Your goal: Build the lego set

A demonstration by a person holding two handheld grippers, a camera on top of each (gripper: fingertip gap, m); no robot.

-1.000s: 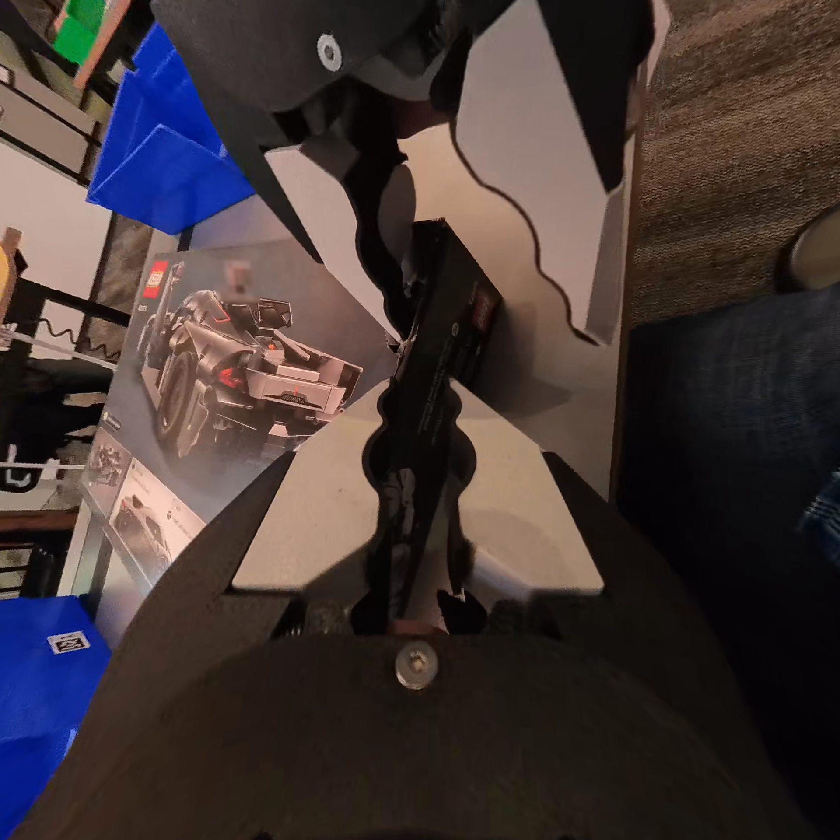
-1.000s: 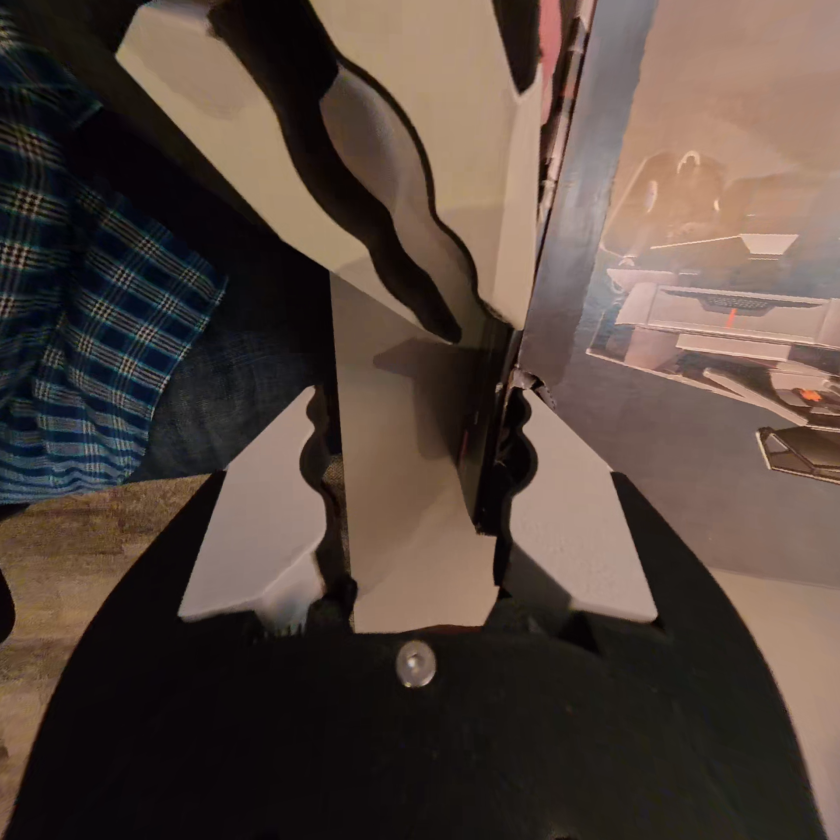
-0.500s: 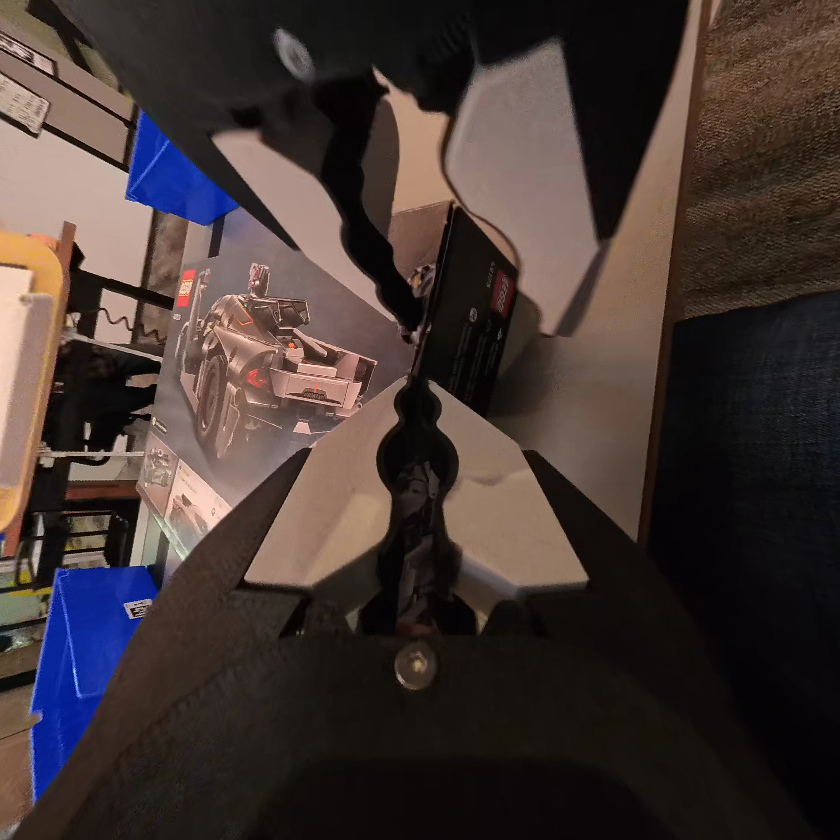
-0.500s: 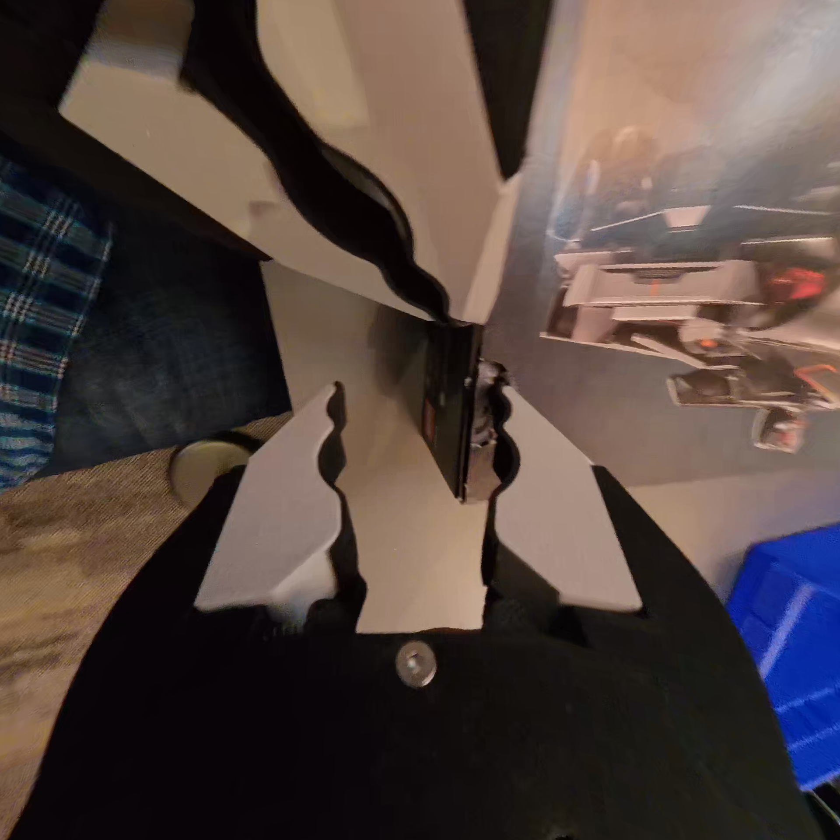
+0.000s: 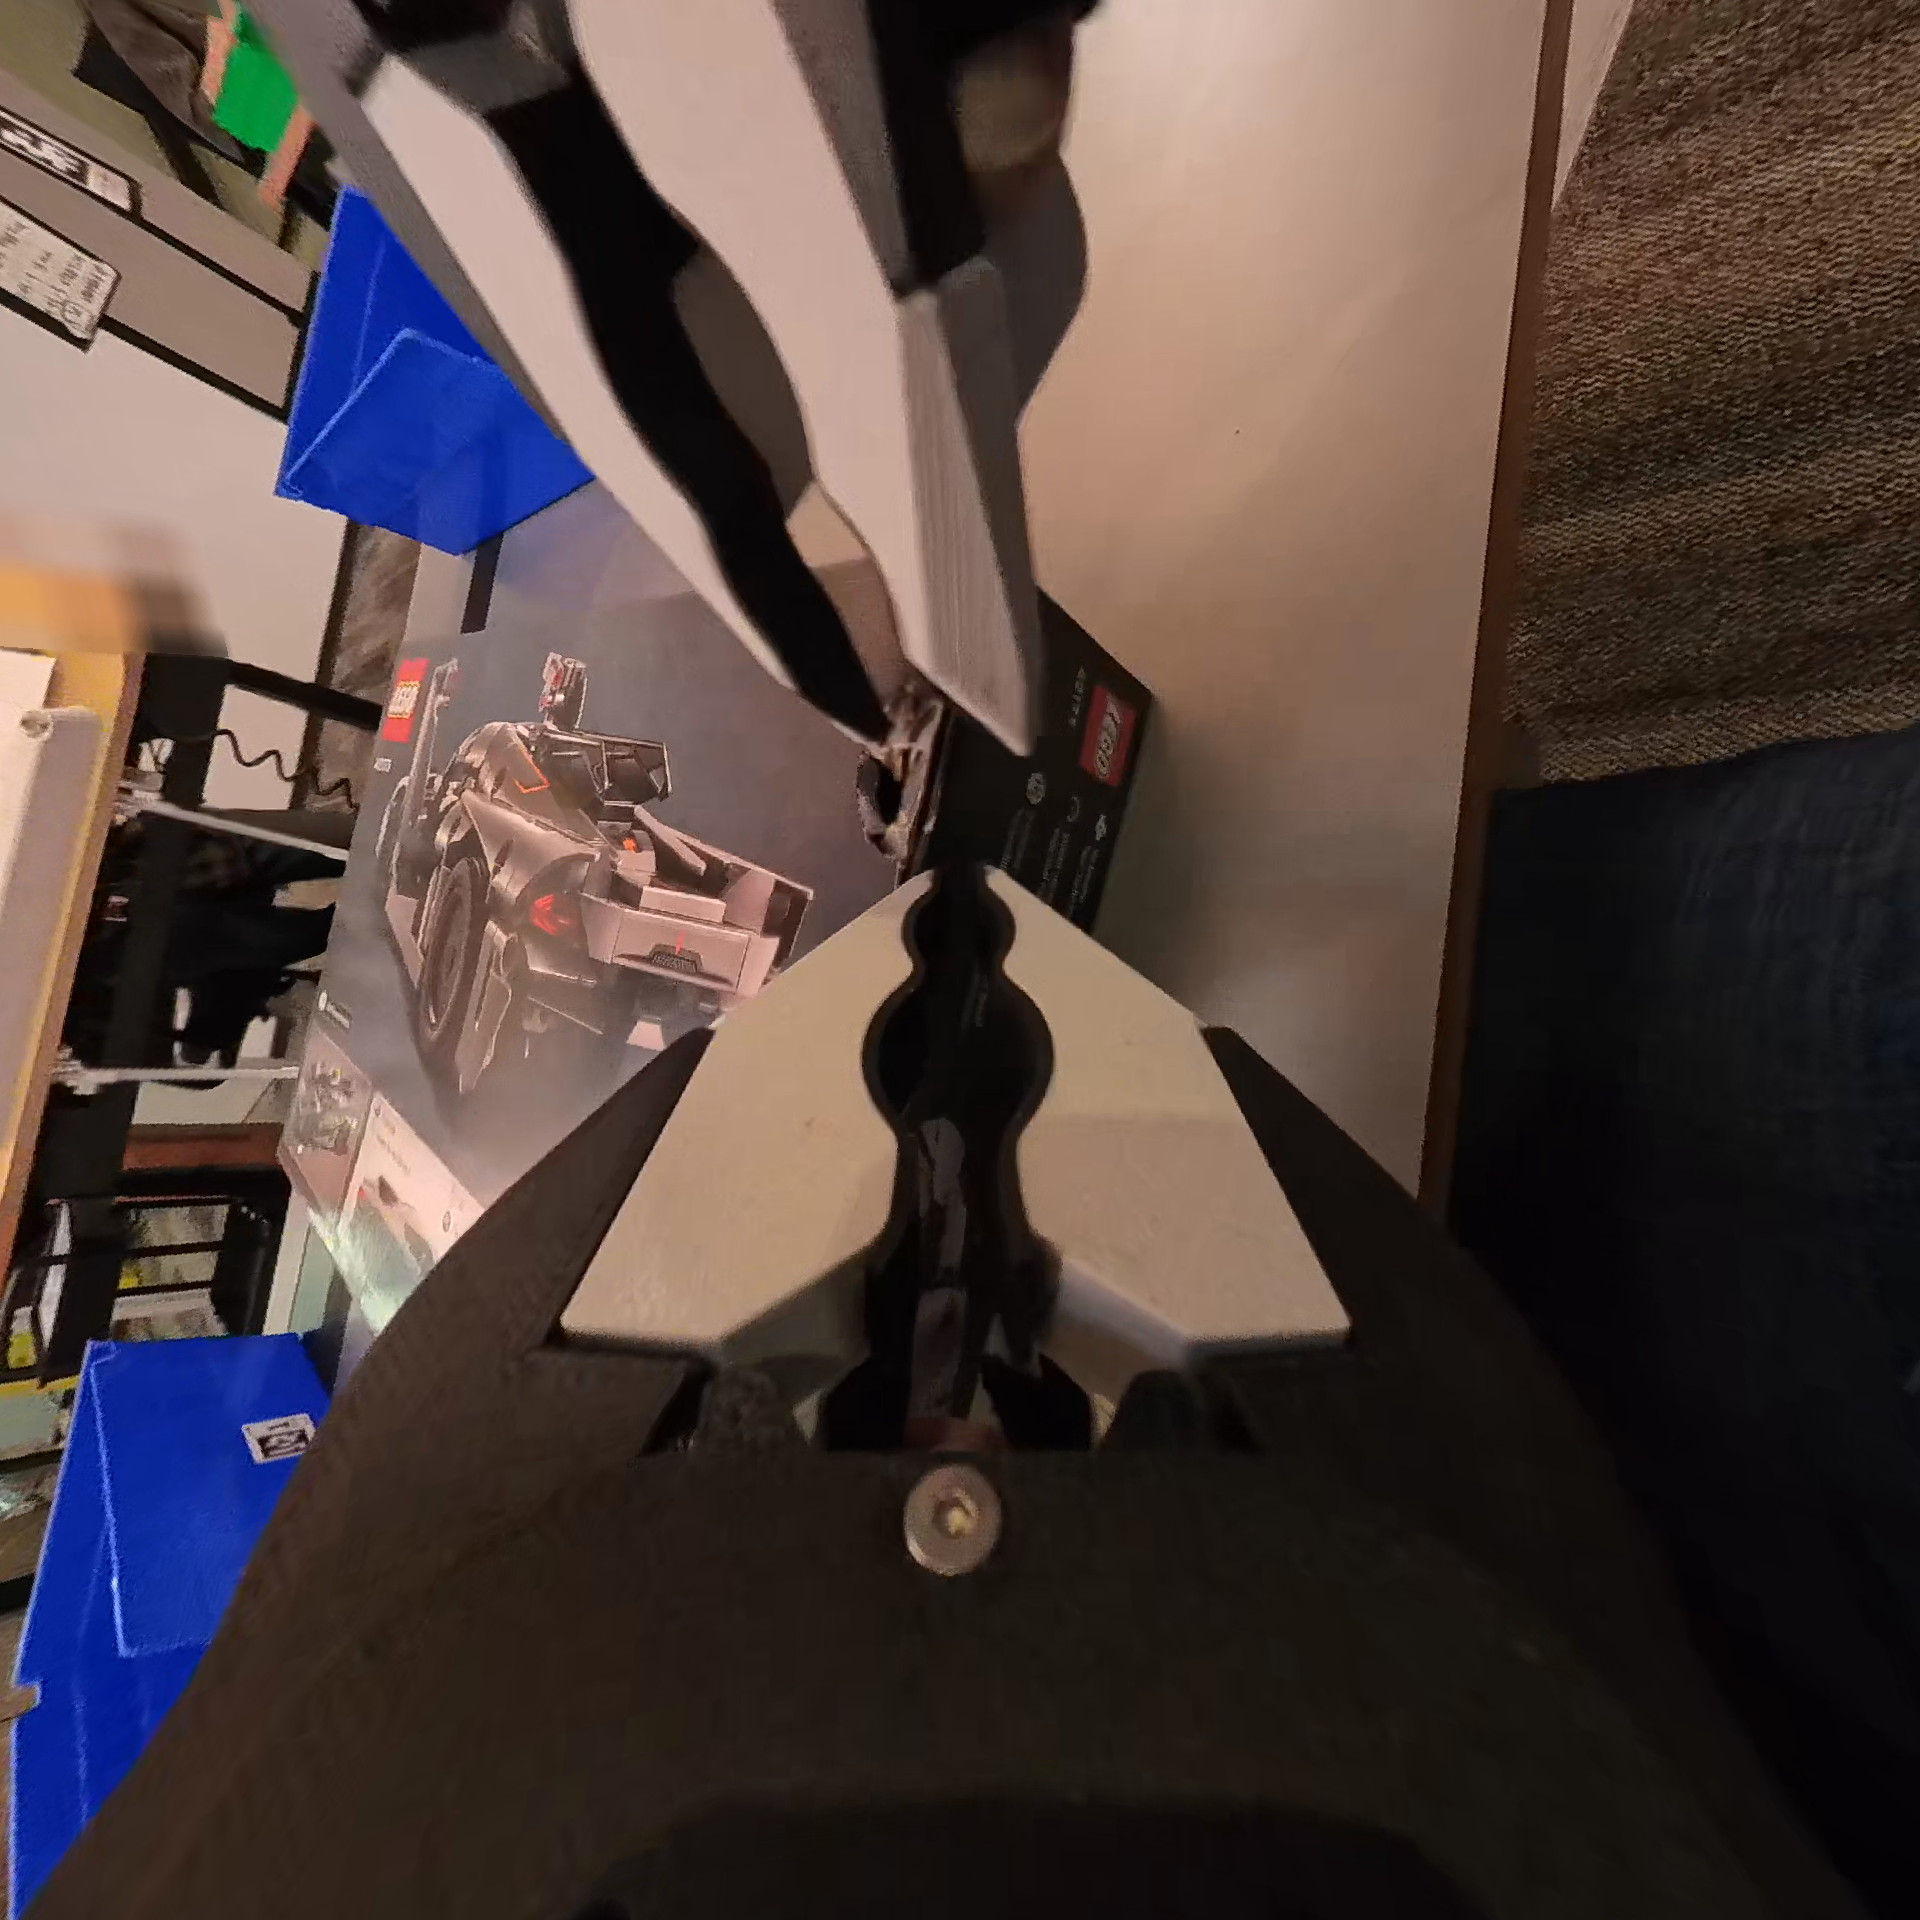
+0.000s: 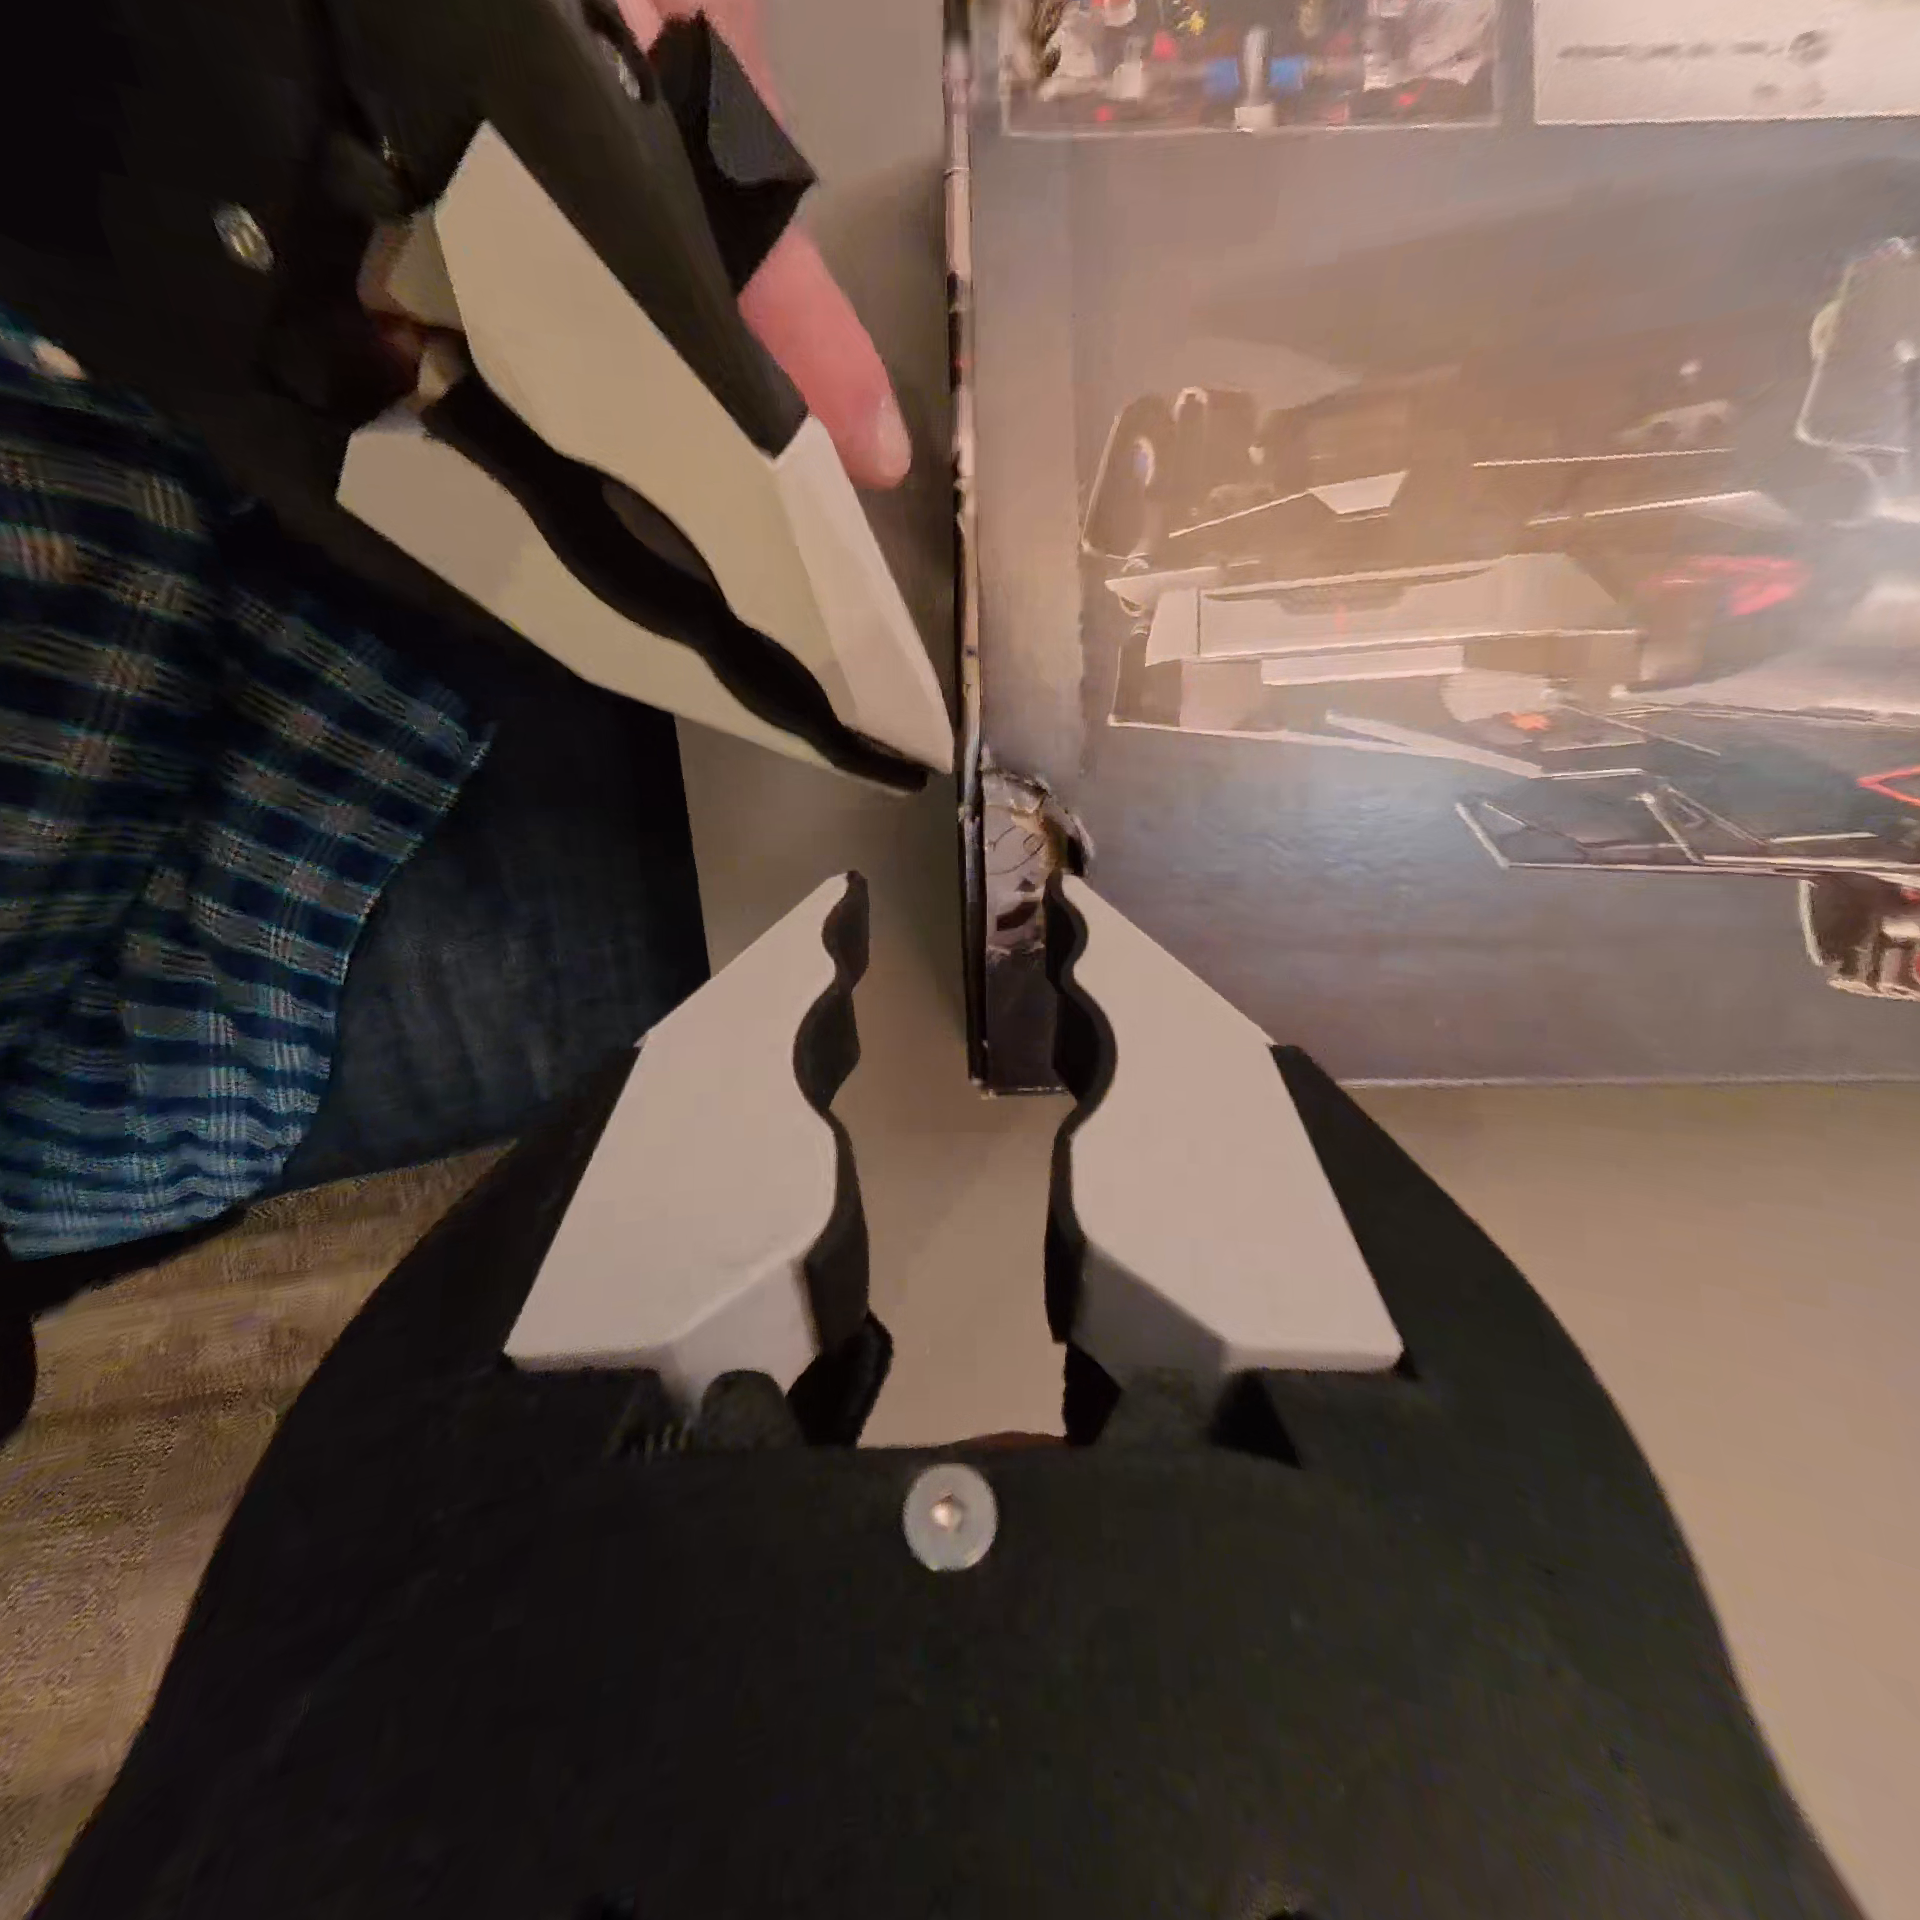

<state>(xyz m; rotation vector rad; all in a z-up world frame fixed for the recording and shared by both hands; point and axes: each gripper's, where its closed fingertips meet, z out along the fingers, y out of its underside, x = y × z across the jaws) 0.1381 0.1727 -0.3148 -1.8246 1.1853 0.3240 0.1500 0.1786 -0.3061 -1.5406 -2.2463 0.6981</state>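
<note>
- In the left wrist view, blue bins sit at the far left, one high up and another low down, with dark shelving and a coiled cable between them.
- Right of the bins the lego box lies on the pale surface, its car picture facing up.
- The box's long axis runs away to the left from the left gripper, and its narrow black end panel is turned toward that gripper.
- The left gripper has its fingers closed on the torn end flap of the box, with the dark card pinched in the slot between them.
- From above, the right gripper angles down in the same view with its tips at the torn hole in the box edge, so it blocks the sight of the box's top corner.
- Farther right lie the dark rim of the surface, a strip of brown carpet and dark blue cloth.
- In the right wrist view, plaid cloth fills the left, above the carpet.
- There the left gripper comes in from the upper left, a hand behind it, with its tips at the box edge.
- The right gripper has its fingers open, standing apart on either side of the box's near corner, beside the torn spot, and gripping nothing.
</note>
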